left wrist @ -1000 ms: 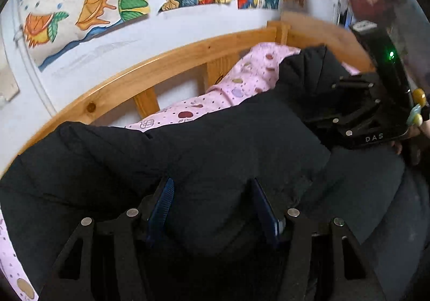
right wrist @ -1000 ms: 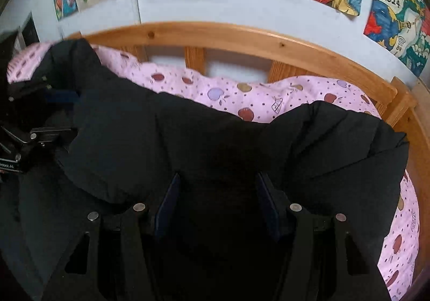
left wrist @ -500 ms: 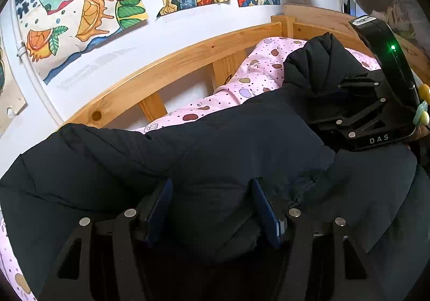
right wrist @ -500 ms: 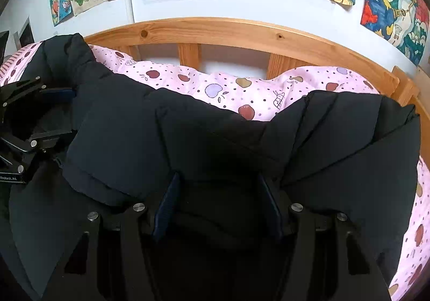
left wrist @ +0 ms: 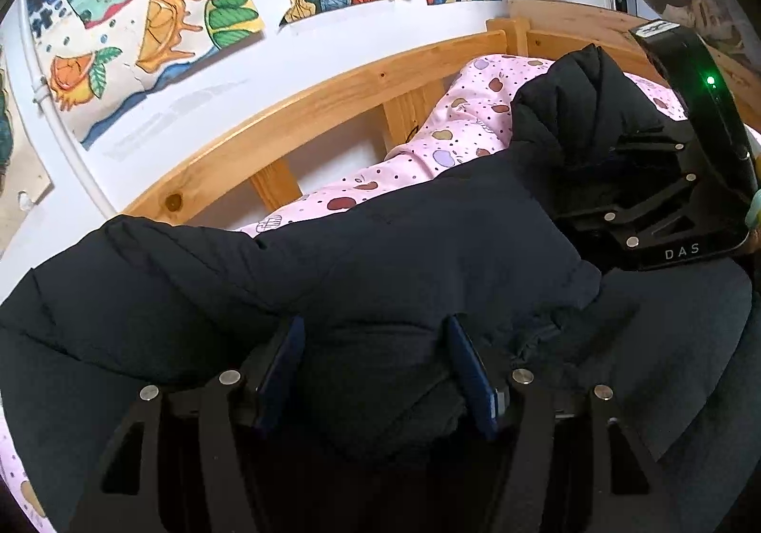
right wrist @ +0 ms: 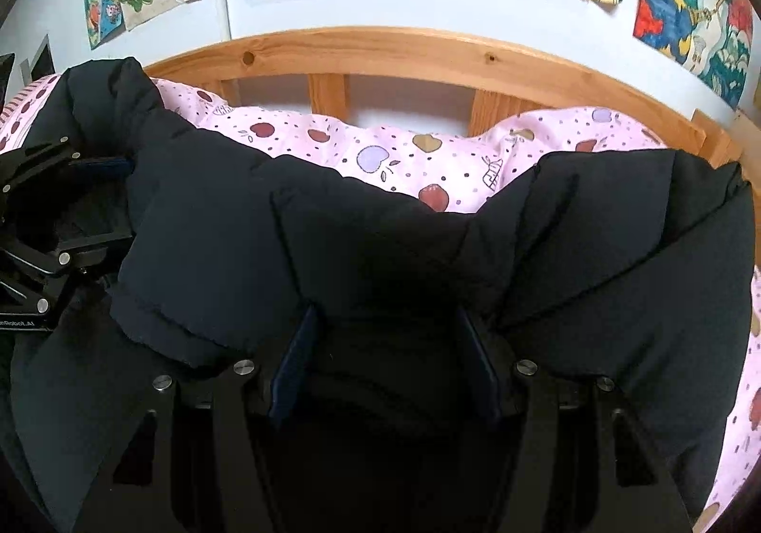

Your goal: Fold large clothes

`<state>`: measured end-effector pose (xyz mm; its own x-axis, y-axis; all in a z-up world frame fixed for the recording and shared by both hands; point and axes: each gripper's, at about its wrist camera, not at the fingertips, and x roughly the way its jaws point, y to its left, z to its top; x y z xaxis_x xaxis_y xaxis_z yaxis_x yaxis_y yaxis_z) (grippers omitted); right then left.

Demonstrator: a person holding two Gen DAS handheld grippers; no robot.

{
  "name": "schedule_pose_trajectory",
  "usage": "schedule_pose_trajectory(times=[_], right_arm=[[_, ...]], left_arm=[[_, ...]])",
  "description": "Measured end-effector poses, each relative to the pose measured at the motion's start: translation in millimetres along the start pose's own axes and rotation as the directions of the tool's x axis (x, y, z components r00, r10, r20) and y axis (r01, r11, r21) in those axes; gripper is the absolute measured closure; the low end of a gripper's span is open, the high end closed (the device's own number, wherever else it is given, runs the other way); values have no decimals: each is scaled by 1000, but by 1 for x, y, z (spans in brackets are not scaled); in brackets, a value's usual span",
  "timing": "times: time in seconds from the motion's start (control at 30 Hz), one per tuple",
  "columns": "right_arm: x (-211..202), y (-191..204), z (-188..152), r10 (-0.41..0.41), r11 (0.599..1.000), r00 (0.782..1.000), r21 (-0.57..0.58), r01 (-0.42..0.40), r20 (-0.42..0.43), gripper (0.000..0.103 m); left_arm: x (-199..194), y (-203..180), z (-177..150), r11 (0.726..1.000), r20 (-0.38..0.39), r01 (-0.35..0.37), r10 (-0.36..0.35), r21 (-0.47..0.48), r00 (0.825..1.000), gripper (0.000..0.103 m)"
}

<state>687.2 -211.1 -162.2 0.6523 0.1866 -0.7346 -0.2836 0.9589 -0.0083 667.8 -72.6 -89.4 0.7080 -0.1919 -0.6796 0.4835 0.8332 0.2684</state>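
Both of my claws are sunk into the same black puffer jacket, which lies heaped across the bed. Nearest me, my left claw has a thick padded fold bunched between its blue pads, and the fabric bulges up and over them on both sides, so it is pinching the jacket. My right claw has a dark wad of the same jacket between its blue-edged pads too, pinching it, though the cloth there is so deep in shadow that I cannot make out its folds. In the left wrist view the right claw shows at the right, its black frame pressed into the jacket with a green light glowing on its body; in the right wrist view the left claw sits at the left edge against the jacket's raised end. Past my claws the jacket rises in rounded quilted humps, with one peak standing up at each end. Beyond it lies the pink bedding printed with apples and dots, puffed up against the wooden bed rail. Behind the rail is a white wall hung with colourful drawings of oranges, flowers and figures, one marked 2024.
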Motion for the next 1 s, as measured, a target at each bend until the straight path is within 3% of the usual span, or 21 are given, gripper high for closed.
schedule_pose_trajectory(times=[0.17,0.27,0.37,0.6,0.73,0.87,1.0], right_arm=[[-16,1,4,-32,999,999,-6,33,9,40],[-35,-6,7,-9,998,1000,66,8,26,38],[-47,-10,7,-15,996,999,89,11,44,33],[-89,-13,-2,-67,987,988,151,45,142,25],[-129,-12,-3,-74,979,973,200,30,217,12],[-163,-14,-5,-53,970,968,243,-9,247,10],[-196,-8,-10,-72,972,960,236,7,271,4]], left_arm=[[-16,3,0,999,-7,-26,26,-26,1000,36],[-31,9,5,991,-14,-104,103,-85,995,21],[-50,10,9,981,2,-150,152,-122,988,19],[-105,13,10,957,69,-153,175,-248,982,11],[-146,9,10,945,149,-194,238,-263,960,6],[-186,6,8,936,222,-192,263,-294,939,0],[-224,5,5,929,261,-180,271,-324,927,0]])
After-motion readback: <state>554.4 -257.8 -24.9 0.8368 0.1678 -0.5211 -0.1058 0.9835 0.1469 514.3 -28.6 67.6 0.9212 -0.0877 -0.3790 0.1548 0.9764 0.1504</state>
